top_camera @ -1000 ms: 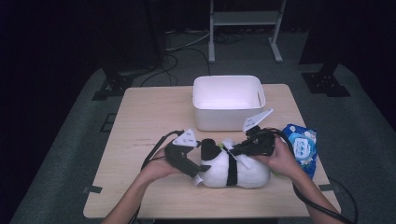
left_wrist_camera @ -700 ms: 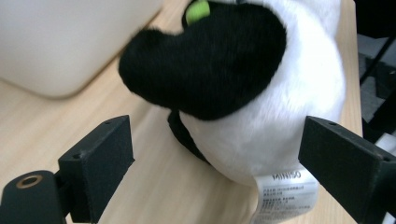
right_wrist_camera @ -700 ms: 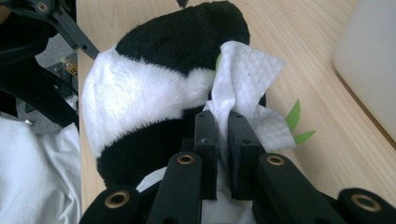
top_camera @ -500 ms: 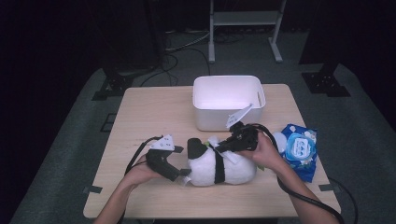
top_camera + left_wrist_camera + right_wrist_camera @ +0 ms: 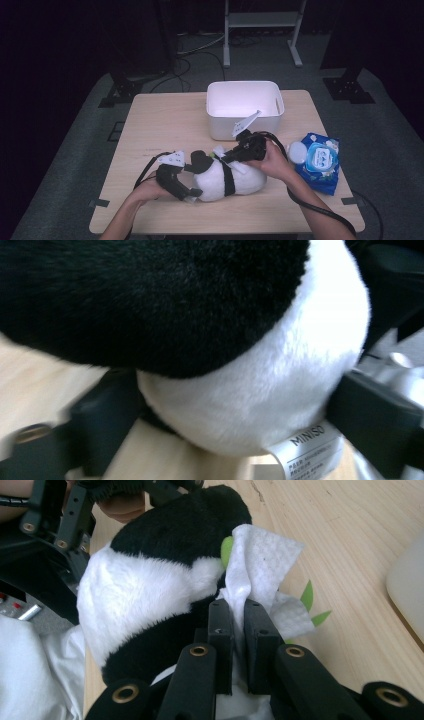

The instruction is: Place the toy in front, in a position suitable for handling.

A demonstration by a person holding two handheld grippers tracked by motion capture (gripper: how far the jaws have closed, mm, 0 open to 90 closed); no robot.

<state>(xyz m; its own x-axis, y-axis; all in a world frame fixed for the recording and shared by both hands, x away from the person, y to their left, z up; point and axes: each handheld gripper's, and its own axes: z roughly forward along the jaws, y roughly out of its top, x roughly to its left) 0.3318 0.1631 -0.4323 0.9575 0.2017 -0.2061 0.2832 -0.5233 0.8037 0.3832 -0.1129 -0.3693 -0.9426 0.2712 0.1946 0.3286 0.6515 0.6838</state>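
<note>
Dim surroundings, bright tabletop; left close-up blurred.

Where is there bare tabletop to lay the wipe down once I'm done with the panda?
Widest: the wooden table's far-left stretch, left of the white plastic bin and beyond the left gripper. A narrower strip runs along the near edge below the black-and-white panda plush. Crowded: between bin, right gripper and blue wipes pack.

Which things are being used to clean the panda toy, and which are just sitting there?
Being used, as far as I can tell:
- panda plush
- white wipe, pinched in the right gripper
- left gripper, holding the panda's end

Just lying about:
- white tub
- blue wipes pack
</note>
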